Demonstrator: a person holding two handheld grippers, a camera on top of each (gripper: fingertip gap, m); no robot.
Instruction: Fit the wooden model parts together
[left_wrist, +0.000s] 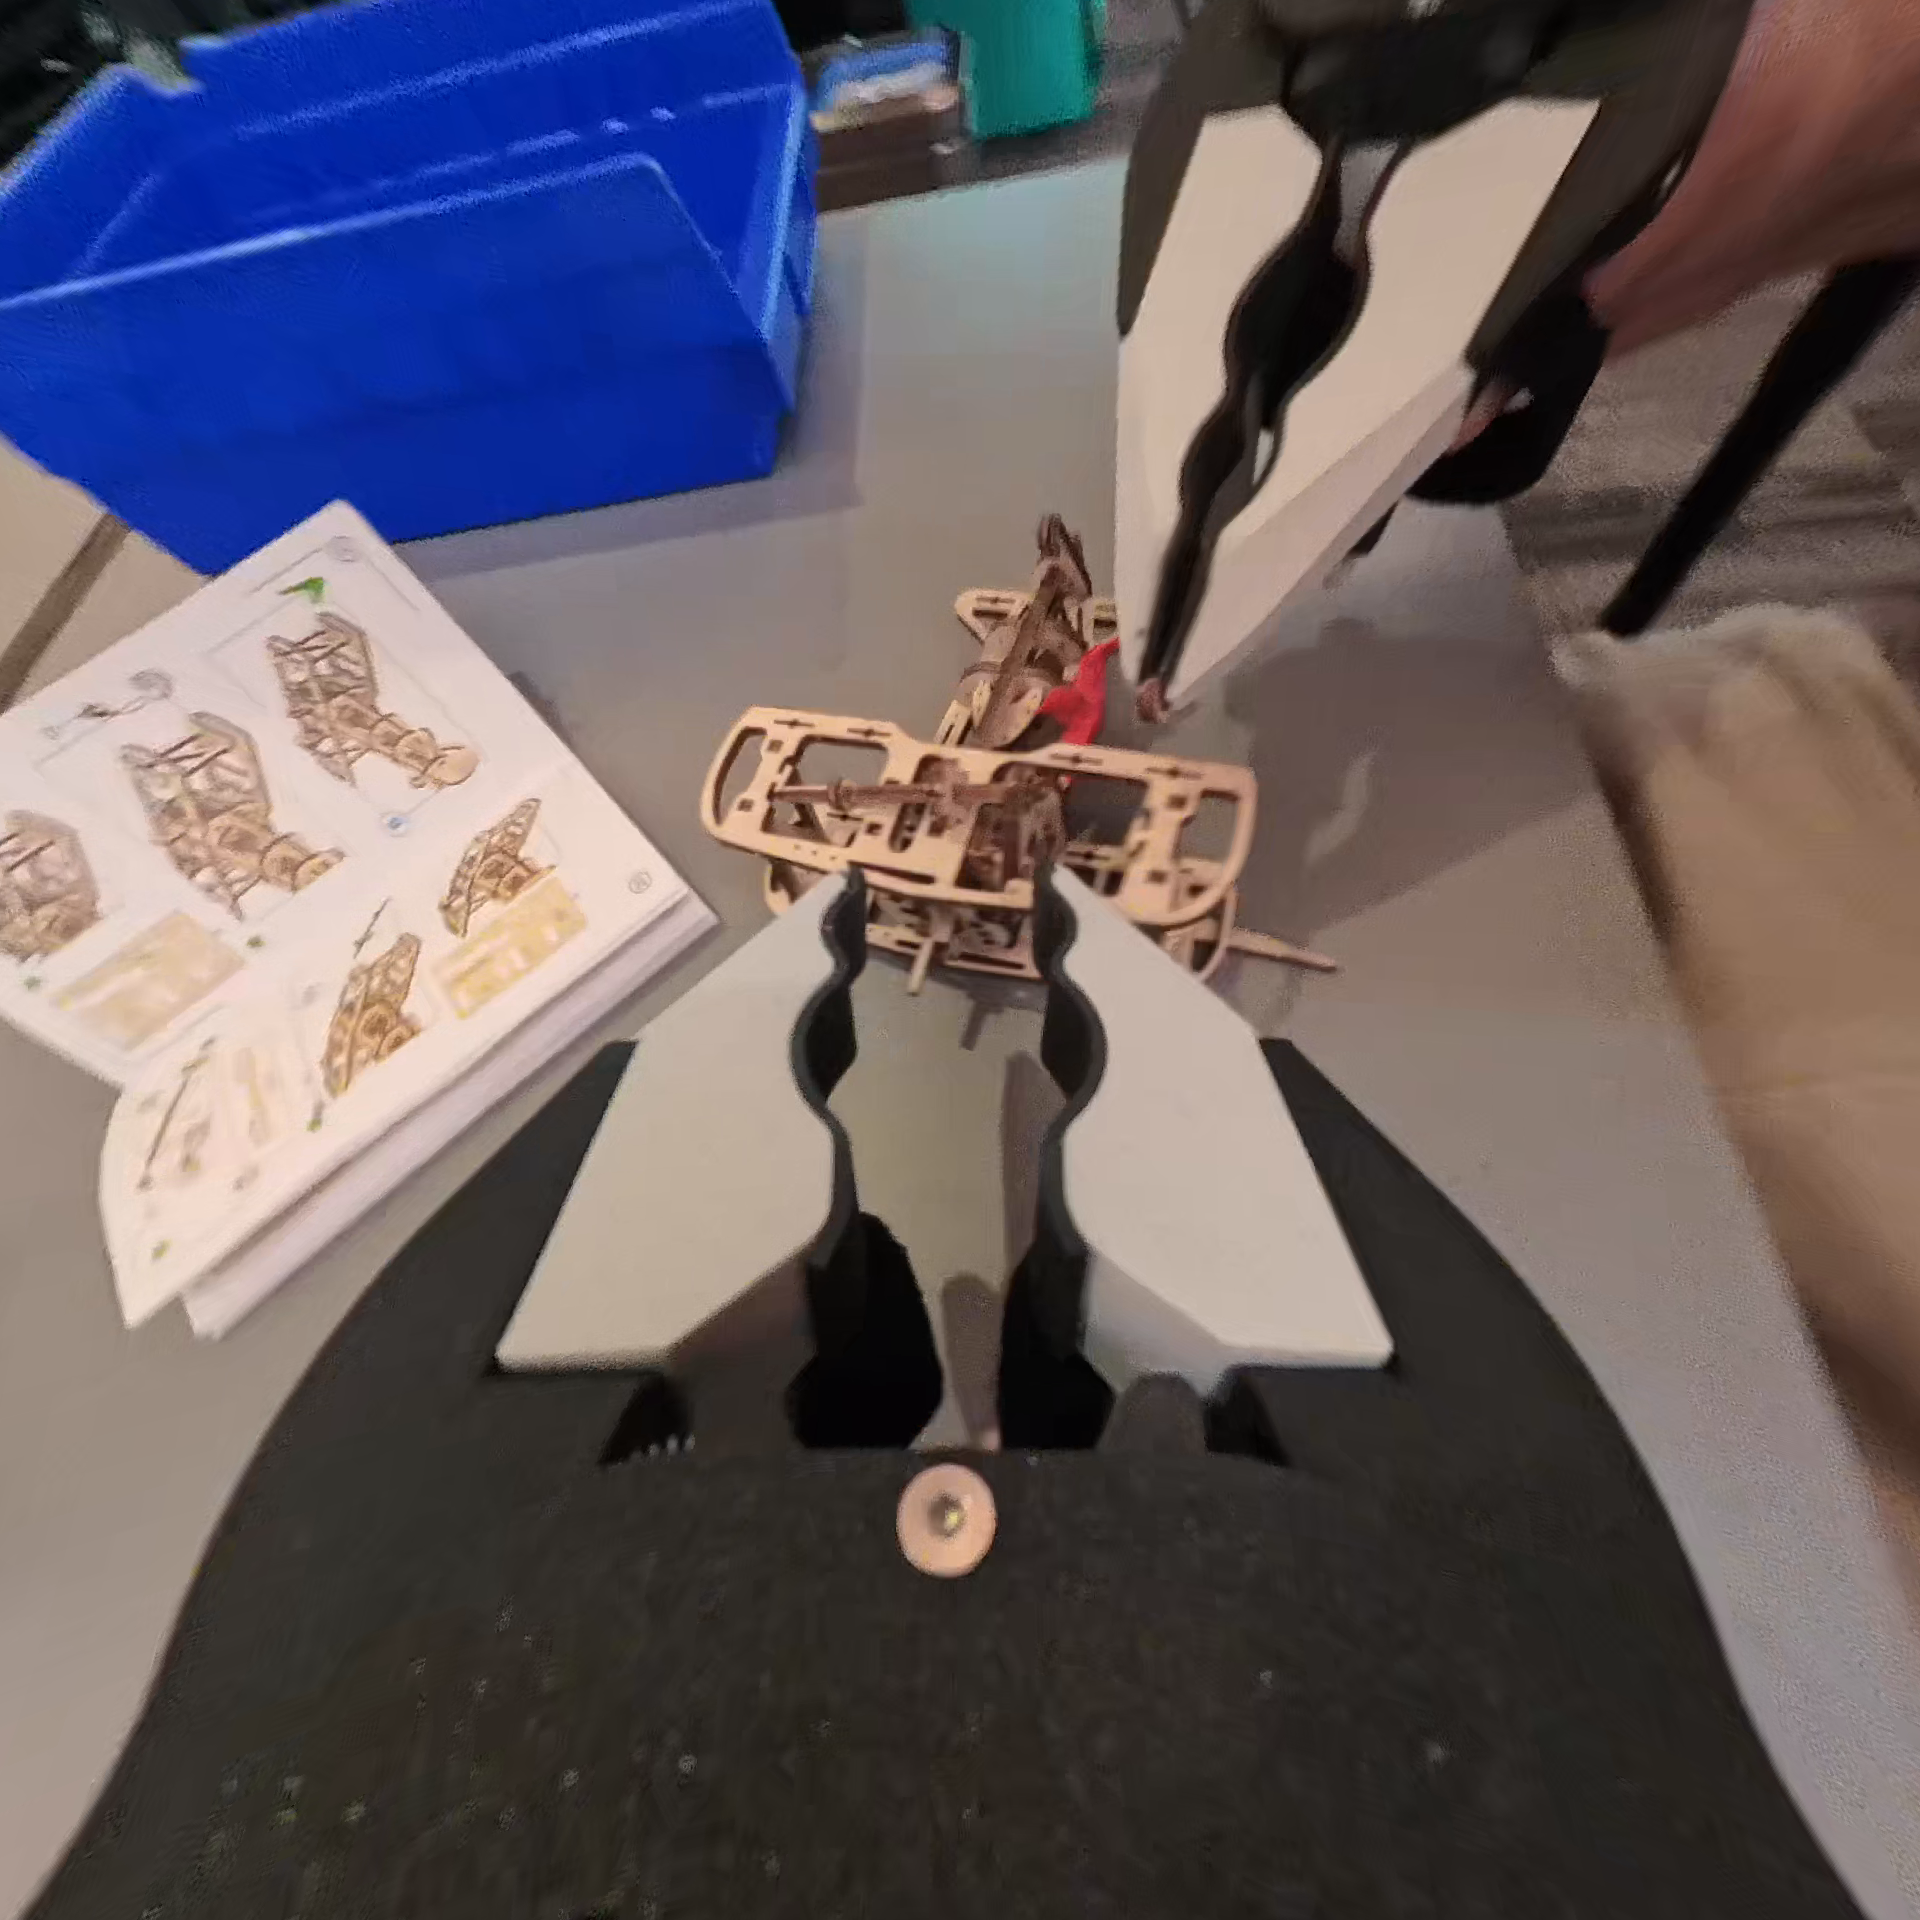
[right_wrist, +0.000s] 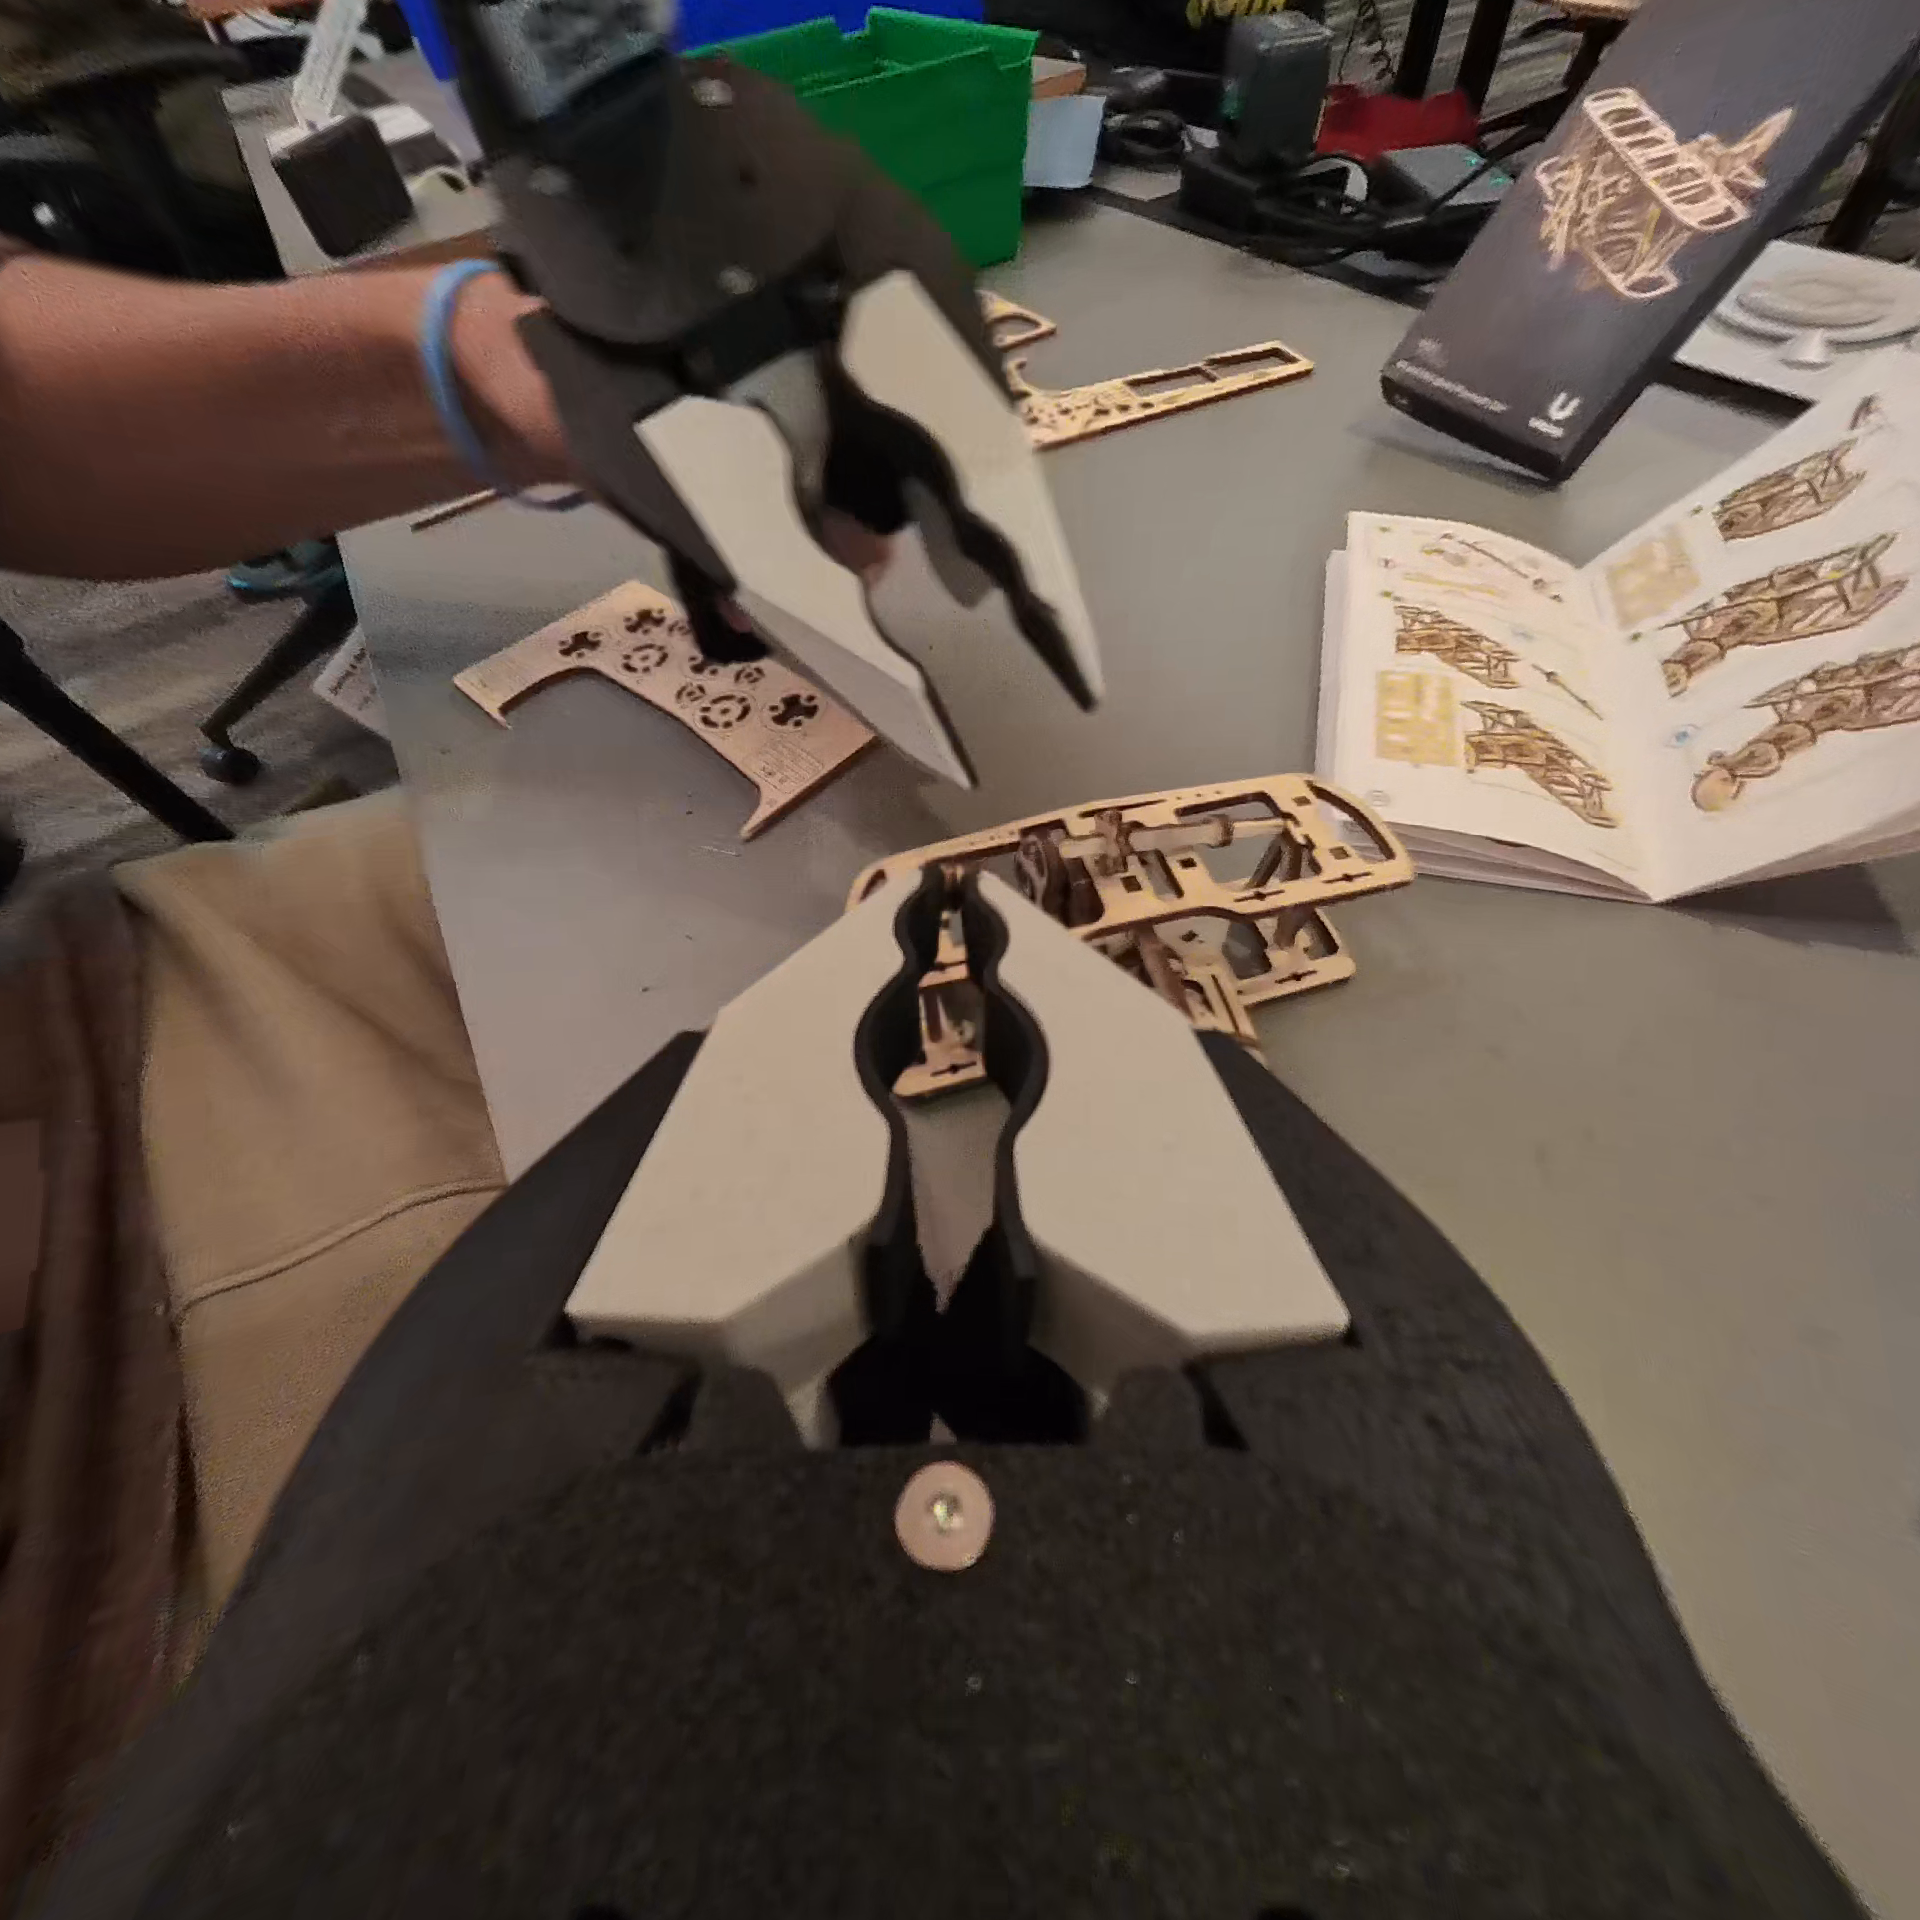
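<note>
Left wrist view: wooden model (left_wrist: 977, 831) lying on table, wing axis running crosswise to left gripper (left_wrist: 951, 899); jaws apart, empty, hovering just before model. Right gripper (left_wrist: 1158, 691) nearly shut, touching model's tail end; grip unclear.

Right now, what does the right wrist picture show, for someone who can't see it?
The right tool points at a wooden model plane on a grey table, jaws nearly closed. The left tool hangs open above; an open instruction booklet lies right.
</note>
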